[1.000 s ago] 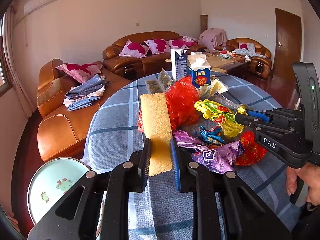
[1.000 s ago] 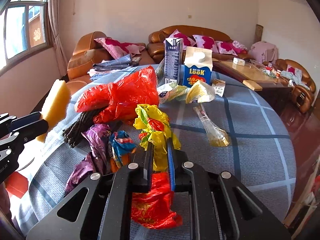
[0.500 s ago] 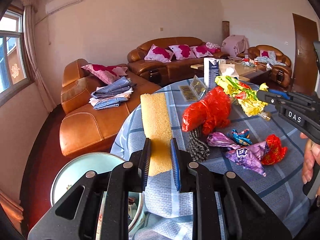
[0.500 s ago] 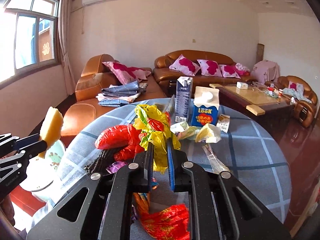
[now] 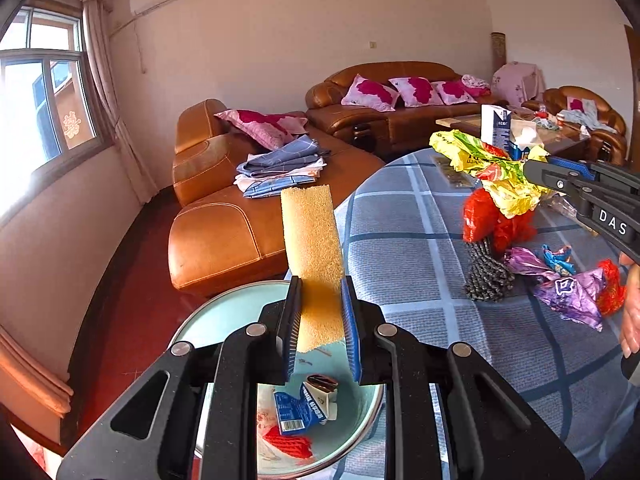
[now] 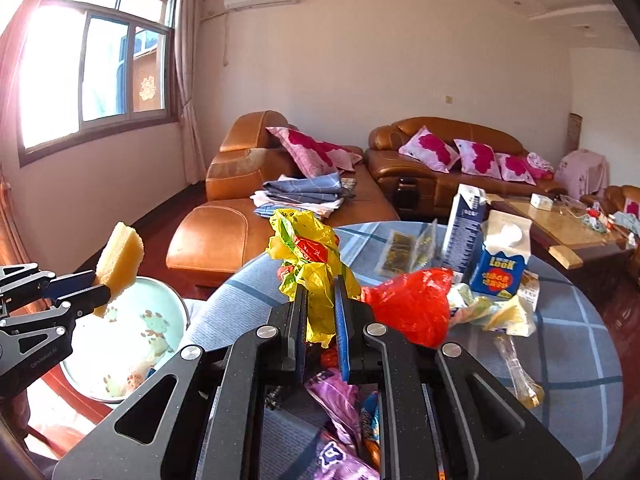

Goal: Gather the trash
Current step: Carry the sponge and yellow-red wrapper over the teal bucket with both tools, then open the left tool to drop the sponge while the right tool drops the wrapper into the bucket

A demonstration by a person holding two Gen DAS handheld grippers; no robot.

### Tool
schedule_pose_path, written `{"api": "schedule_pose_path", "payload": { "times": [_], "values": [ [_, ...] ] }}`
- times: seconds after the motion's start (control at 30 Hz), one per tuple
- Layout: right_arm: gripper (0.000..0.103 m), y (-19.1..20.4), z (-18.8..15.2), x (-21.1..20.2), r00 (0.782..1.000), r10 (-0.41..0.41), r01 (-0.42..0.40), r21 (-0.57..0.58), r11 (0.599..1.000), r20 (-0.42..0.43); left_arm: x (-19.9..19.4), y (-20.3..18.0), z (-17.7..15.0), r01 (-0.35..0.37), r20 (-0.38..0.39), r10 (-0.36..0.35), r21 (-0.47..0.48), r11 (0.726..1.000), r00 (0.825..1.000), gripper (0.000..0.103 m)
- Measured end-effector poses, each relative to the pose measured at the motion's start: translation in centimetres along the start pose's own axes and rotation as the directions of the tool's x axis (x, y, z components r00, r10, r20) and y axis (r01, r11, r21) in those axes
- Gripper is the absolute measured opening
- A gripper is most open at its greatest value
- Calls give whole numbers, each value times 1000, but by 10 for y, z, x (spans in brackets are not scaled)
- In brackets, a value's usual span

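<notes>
Both grippers have swung from over the counter (image 5: 420,248) toward the basin (image 5: 224,312). Left gripper (image 5: 320,320): jaws clamp a porous yellow sponge (image 5: 312,240), above the basin. Right gripper (image 6: 320,320): jaws pinch a crumpled yellow bag (image 6: 308,252). Some scraps binned; wrappers (image 5: 560,284) and cartons (image 6: 500,256) remain.

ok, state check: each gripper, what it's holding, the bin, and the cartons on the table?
left gripper: shut on yellow sponge, over the bin
right gripper: shut on yellow wrapper, lifted off the table
bin: open, some trash already inside
blue LOOK carton: upright
tall carton: upright, top open
</notes>
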State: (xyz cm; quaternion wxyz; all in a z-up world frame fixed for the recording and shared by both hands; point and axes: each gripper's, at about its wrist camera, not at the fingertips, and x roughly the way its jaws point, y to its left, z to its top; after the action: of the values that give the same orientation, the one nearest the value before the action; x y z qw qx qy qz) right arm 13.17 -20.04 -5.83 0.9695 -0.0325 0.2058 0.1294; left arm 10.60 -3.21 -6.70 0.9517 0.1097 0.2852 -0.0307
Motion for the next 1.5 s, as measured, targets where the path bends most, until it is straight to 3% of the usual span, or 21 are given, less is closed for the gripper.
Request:
{"api": "schedule_pose_path", "payload": {
  "times": [0.4, 0.77, 1.5],
  "values": [
    [13, 40, 4, 31, 994, 104, -105, -79, 991, -18, 2, 24, -7, -90, -24, 90, -5, 996, 996, 19],
    [13, 61, -1, 51, 988, 150, -154, -136, 979, -40, 9, 39, -19, -154, -70, 154, 7, 988, 986, 19],
    [13, 110, -5, 61, 962, 259, -274, -295, 915, -89, 16, 64, -35, -217, -131, 217, 19, 976, 967, 20]
  ]
}}
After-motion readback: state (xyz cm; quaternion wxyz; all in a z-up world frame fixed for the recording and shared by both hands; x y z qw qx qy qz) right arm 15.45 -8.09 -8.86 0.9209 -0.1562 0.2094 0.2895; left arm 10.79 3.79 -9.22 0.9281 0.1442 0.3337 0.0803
